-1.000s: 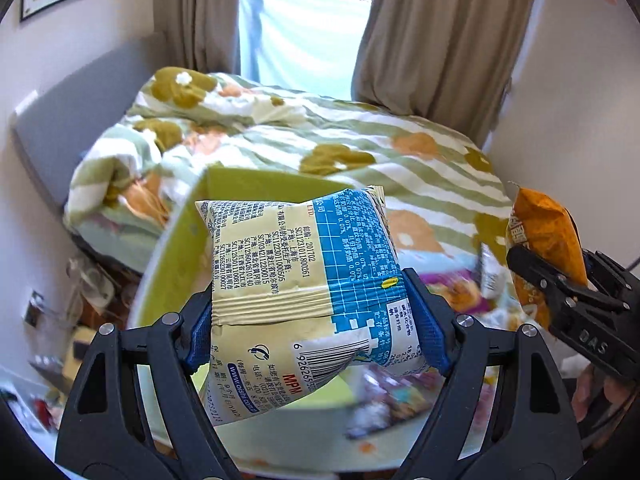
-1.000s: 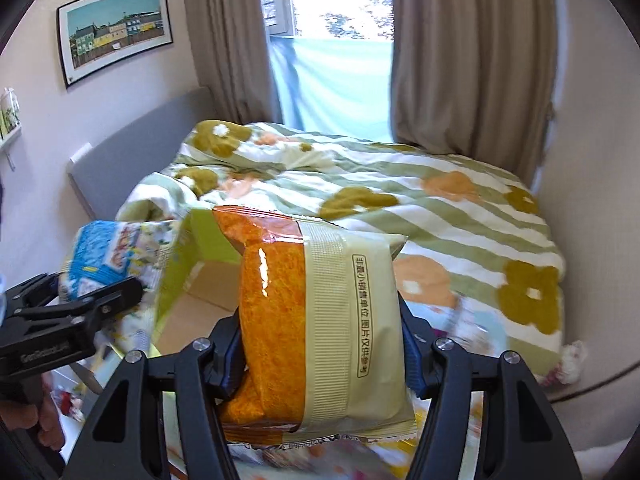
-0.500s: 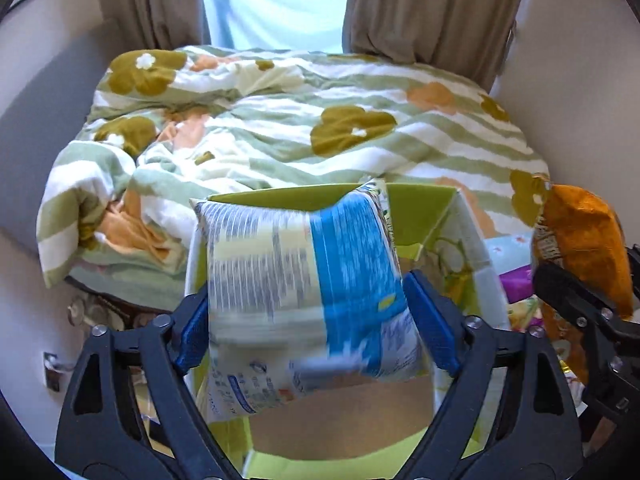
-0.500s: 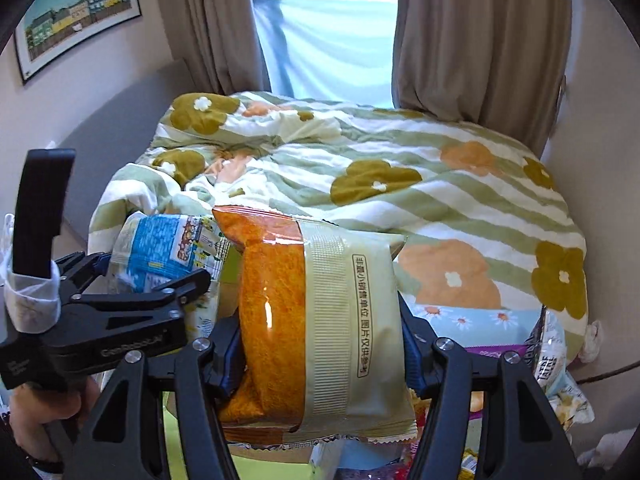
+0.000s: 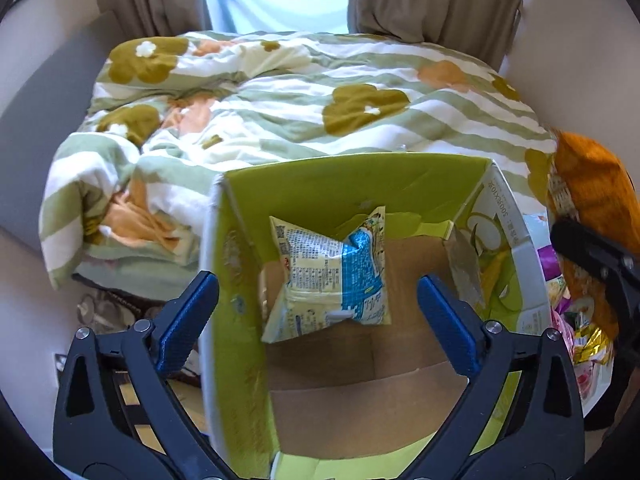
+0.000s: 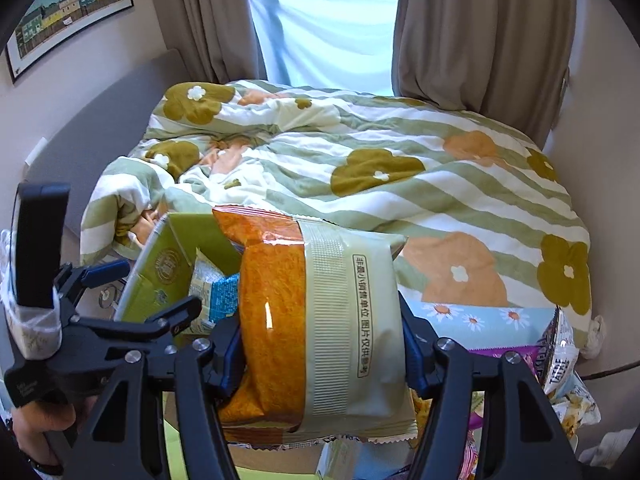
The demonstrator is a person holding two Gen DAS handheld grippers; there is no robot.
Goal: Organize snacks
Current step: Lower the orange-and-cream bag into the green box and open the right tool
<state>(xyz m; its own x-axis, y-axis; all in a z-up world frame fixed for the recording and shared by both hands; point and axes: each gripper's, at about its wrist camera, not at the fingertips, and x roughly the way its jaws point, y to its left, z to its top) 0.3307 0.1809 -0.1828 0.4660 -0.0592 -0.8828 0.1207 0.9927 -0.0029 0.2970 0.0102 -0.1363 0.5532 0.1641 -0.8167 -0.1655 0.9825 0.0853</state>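
Two grippers hang over an open green cardboard box (image 5: 360, 188) at the foot of a bed. In the left wrist view, the left gripper (image 5: 318, 312) has its blue-padded fingers (image 5: 188, 316) spread wide, one to each side of the box opening, with nothing between them. Inside the box a blue and cream snack bag (image 5: 332, 276) stands tilted against the far wall, toward twelve o'clock from the gripper, its foot on the brown cardboard floor; it touches neither finger. At three o'clock in that view the orange snack bag (image 5: 592, 184) shows at the frame edge, just outside the box's right wall. In the right wrist view, the right gripper (image 6: 316, 352) pinches that orange and cream bag (image 6: 320, 320) at its waist, both pads pressed into its sides, holding it upright above the box. At nine o'clock from it the left gripper's black frame (image 6: 100, 336) is seen from the side. A heap of loose snack packets (image 6: 560, 352) lies at four o'clock, beside the box. Beyond, at twelve o'clock, a green striped flowered duvet (image 6: 400, 160) covers the bed beneath drawn beige curtains (image 6: 480, 28).
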